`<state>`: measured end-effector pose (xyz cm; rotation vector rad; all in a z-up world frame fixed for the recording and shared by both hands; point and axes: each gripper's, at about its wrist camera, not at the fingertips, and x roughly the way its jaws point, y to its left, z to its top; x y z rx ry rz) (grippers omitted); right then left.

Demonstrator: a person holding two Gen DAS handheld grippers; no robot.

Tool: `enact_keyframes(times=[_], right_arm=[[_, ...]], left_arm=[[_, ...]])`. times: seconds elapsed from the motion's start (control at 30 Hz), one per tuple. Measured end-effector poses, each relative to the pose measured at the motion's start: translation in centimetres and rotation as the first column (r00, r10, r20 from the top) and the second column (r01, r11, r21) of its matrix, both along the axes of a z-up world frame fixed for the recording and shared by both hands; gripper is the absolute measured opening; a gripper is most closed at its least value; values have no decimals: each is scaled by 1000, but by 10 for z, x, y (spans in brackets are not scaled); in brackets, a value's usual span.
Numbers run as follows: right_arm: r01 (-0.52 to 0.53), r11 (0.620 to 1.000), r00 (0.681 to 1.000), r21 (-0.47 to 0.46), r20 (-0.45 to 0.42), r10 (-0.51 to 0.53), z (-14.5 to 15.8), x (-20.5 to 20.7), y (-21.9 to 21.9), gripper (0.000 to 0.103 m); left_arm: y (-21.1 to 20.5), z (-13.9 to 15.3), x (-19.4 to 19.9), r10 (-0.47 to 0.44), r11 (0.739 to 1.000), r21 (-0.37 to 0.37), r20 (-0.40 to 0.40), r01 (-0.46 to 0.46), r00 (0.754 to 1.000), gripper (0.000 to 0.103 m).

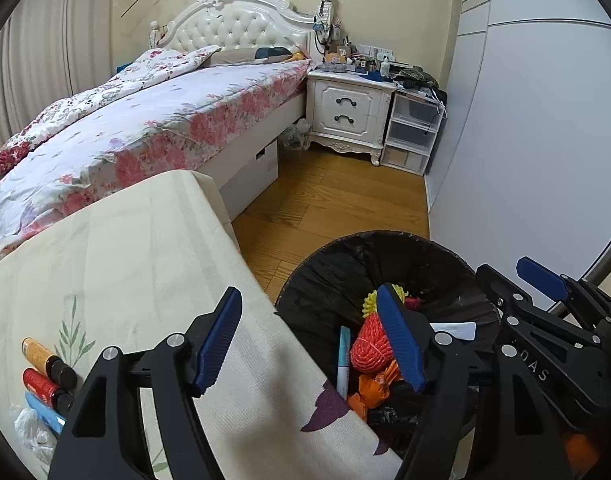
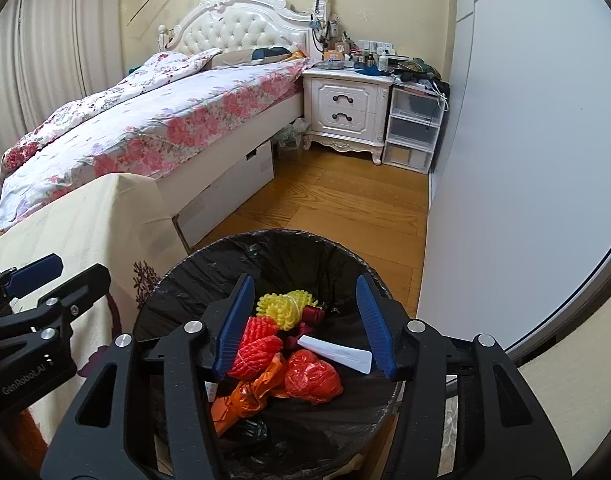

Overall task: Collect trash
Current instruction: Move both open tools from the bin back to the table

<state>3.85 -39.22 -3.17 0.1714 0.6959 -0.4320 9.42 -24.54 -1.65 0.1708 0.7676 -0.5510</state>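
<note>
A round bin with a black liner (image 2: 265, 256) stands on the floor beside the cloth-covered table (image 1: 125, 248); it also shows in the left wrist view (image 1: 345, 264). In it lie red foam netting (image 2: 257, 350), yellow netting (image 2: 283, 308), an orange bag (image 2: 313, 376), a white paper (image 2: 337, 354) and a blue-white tube (image 1: 343, 360). My right gripper (image 2: 305, 320) is open and empty above the bin. My left gripper (image 1: 309, 336) is open and empty over the table's edge and the bin's rim. On the table's left lie an orange bottle (image 1: 45, 356), a red bottle (image 1: 43, 386), a blue packet (image 1: 43, 412) and crumpled white plastic (image 1: 33, 432).
A bed with a floral quilt (image 1: 145, 120) stands behind the table. A white nightstand (image 1: 349, 112) with clutter and plastic drawers (image 1: 411, 132) stand at the far wall. A grey wardrobe (image 1: 525, 120) runs along the right. Wood floor (image 1: 337, 200) lies between.
</note>
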Motion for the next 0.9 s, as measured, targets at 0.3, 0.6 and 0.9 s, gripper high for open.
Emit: enact_keyframes(times=[0.3,0.6,0.9], right_arm=[[-70,997,998,9,7,70,8,2,29,53],[-187,982,982,20,-16,187,7,10,78,53],[-312,950,949,9,-43,312,5,13,137,53]], left_arm=[[52,14,-11,99,995,2,15,-99,995,71],[119,14,-22,226,974,19,9,-226,974,71],[181,7,-30,342,939,29,-9,-342,940,71]])
